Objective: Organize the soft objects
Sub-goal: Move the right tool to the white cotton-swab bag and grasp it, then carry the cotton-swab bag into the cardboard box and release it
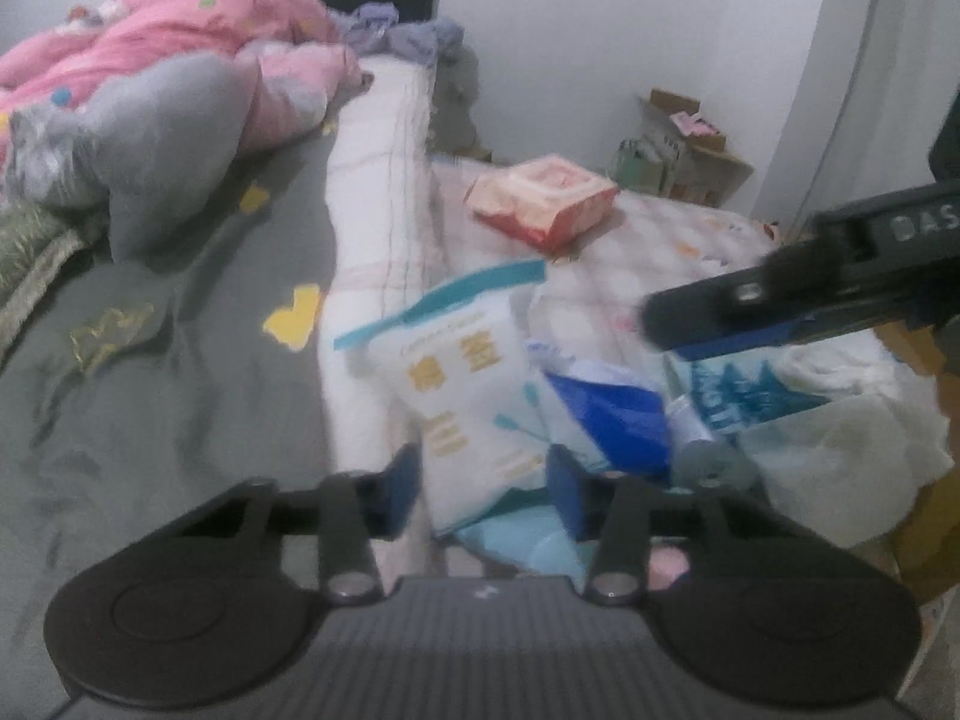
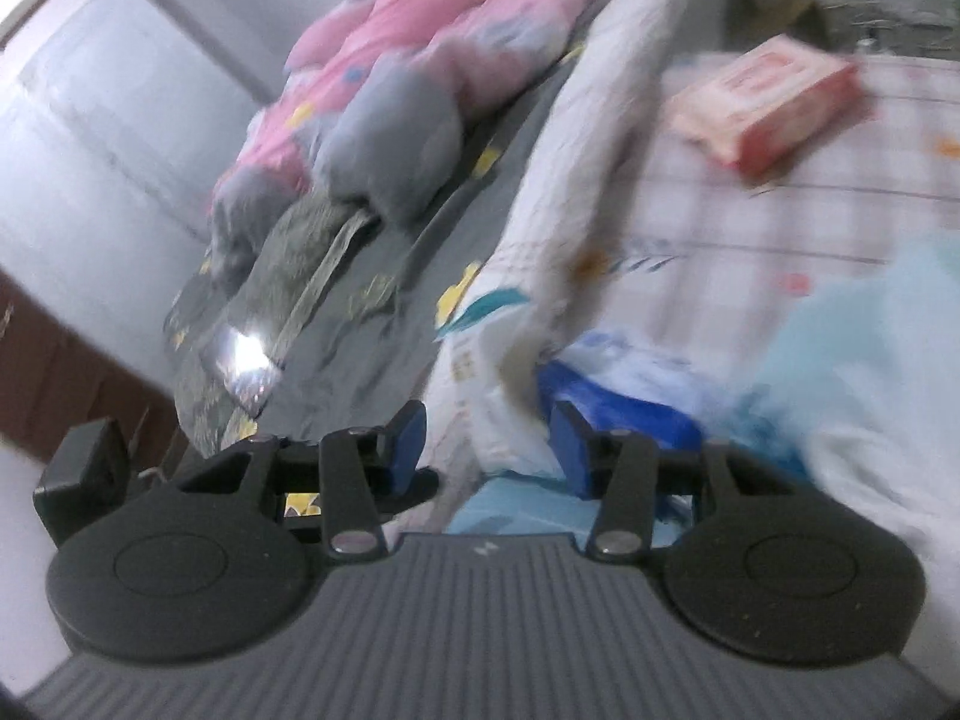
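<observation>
My left gripper [image 1: 483, 489] is open; a white soft pack with a teal strip and yellow characters [image 1: 462, 384] stands between its blue pads [image 1: 567, 492], not clamped. A blue-and-white pack [image 1: 606, 414] lies just right of it. A pink-red tissue pack [image 1: 543, 201] lies farther back on the checked quilt [image 1: 654, 240]. My right gripper [image 2: 486, 444] is open over a fold of white quilt [image 2: 522, 324], with the blue pack [image 2: 612, 402] beside its right pad. It also shows in the left wrist view [image 1: 750, 312], hovering at the right. The pink pack shows in the right wrist view [image 2: 768, 102] too.
A person under a pink blanket [image 1: 162, 42] lies at the head of the grey-sheeted bed [image 1: 150, 390]. A grey pillow [image 1: 174, 138] sits beside it. White plastic bags [image 1: 840, 450] pile at the right. Cardboard boxes [image 1: 684, 144] stand by the wall. A light blue box [image 2: 528, 510] lies under my right gripper.
</observation>
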Demonstrator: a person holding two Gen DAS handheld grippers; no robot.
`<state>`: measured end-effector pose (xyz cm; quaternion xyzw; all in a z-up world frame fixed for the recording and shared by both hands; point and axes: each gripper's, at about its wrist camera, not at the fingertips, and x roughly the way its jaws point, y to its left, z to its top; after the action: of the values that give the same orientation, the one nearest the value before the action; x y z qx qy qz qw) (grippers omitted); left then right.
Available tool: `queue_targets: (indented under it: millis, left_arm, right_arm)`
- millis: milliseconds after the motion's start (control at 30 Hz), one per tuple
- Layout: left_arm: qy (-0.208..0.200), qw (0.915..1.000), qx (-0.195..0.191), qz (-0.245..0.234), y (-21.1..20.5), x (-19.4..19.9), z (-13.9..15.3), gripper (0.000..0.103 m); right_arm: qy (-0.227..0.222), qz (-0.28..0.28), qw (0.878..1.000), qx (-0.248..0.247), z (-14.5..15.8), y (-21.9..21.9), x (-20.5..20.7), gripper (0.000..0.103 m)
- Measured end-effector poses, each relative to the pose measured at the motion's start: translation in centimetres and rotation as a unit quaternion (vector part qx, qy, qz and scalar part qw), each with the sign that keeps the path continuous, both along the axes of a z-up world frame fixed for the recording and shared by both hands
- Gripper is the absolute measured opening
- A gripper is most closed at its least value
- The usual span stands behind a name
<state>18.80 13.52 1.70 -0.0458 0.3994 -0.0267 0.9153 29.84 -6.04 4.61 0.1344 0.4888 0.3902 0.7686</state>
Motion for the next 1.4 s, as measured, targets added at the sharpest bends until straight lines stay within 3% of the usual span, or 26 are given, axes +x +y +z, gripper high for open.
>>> queue_targets:
  millis: [367, 600, 800, 1067, 1233, 1400]
  left_arm:
    - [0.046, 0.9983, -0.036, -0.005, 1.3, 4.5, -2.8, 0.049]
    - [0.056, 0.9944, -0.089, 0.006, 2.5, 5.4, -3.4, 0.049]
    - [0.035, 0.9951, -0.093, -0.001, 2.2, 3.8, -1.3, 0.046]
    - [-0.003, 0.9964, -0.082, -0.022, -0.1, 0.6, 3.8, 0.046]
    - [-0.03, 0.9943, -0.08, -0.064, -4.0, -0.5, 7.2, 0.046]
    - [-0.043, 0.9871, -0.084, -0.129, -10.4, 0.4, 9.1, 0.046]
  right_arm:
    - [0.042, 0.028, 0.998, -0.026, -5.5, 6.2, 4.7, 0.044]
    - [0.072, 0.016, 0.997, -0.019, -7.5, 7.0, 5.7, 0.025]
    - [0.08, 0.008, 0.997, 0.003, -6.1, 5.9, 4.8, 0.016]
    - [0.052, 0.003, 0.998, 0.047, -1.1, 2.6, 1.3, 0.015]
    - [0.035, -0.022, 0.996, 0.077, 2.1, -2.4, -1.0, 0.014]
    - [0.01, -0.074, 0.992, 0.102, 4.6, -10.2, -2.9, 0.014]
